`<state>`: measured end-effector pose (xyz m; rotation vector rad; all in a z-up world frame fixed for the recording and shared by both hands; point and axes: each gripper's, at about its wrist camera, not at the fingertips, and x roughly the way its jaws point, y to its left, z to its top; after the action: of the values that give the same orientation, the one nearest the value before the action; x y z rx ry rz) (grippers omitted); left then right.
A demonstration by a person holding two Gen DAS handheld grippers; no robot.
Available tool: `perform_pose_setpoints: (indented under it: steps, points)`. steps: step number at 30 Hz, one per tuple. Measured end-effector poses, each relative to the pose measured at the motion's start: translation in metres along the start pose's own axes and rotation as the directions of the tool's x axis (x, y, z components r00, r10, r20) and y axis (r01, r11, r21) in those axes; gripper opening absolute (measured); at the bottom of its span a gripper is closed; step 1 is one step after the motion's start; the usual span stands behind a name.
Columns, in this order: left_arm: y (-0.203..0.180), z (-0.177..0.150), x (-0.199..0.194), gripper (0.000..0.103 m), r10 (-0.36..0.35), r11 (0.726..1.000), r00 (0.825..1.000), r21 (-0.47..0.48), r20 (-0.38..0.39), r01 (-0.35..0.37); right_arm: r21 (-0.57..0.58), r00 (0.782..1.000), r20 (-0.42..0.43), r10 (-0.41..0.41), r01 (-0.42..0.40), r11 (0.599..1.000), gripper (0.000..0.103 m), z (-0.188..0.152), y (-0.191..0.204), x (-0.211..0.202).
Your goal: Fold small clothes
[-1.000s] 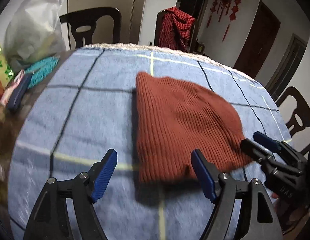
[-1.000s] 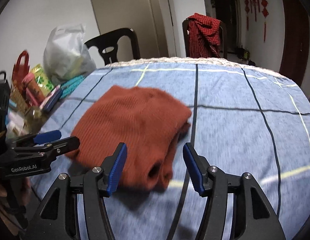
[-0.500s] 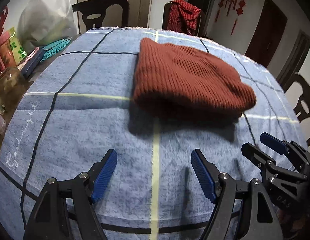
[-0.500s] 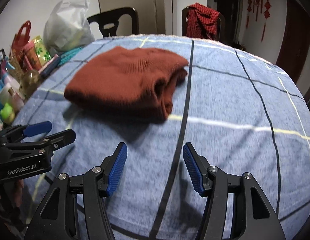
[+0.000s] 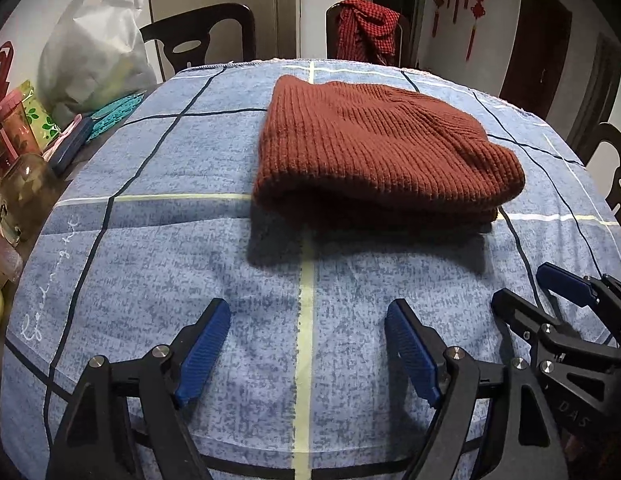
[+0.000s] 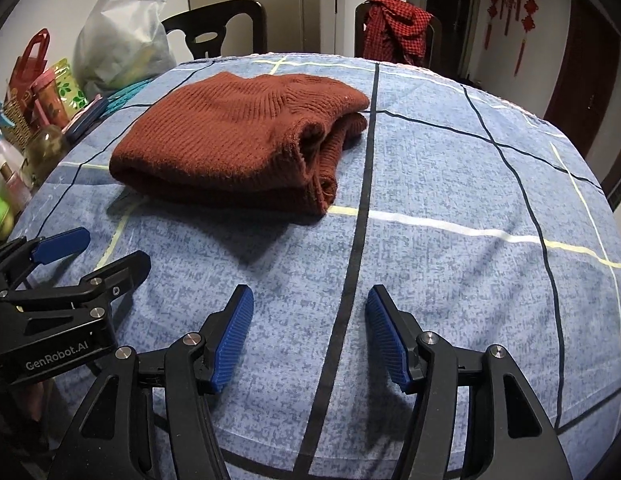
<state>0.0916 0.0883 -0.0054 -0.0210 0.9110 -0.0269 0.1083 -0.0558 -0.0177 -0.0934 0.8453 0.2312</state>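
Left wrist view: your left gripper [image 5: 306,354] jaws just widened, empty; right gripper [image 6: 308,338] wide too, the folded rust-brown ribbed knit garment [image 5: 374,148] lying finished ahead.

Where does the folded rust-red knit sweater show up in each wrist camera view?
Left wrist: folded sweater upper centre, slightly right, beyond the open left gripper.
Right wrist: sweater upper left of centre, beyond the open right gripper.
Shared landmark: red checked cloth draped on the far chair, behind the sweater.
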Motion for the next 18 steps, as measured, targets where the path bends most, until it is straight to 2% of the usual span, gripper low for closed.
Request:
perform_pose_setpoints:
  steps: [18]
  points:
    - [0.0006, -0.0024, -0.0003, 0.085, -0.002, 1.0, 1.0, -0.006, 0.004, 0.002, 0.0, 1.0, 0.0, -0.001, 0.001, 1.0, 0.061, 0.0002, -0.0008, 0.0001]
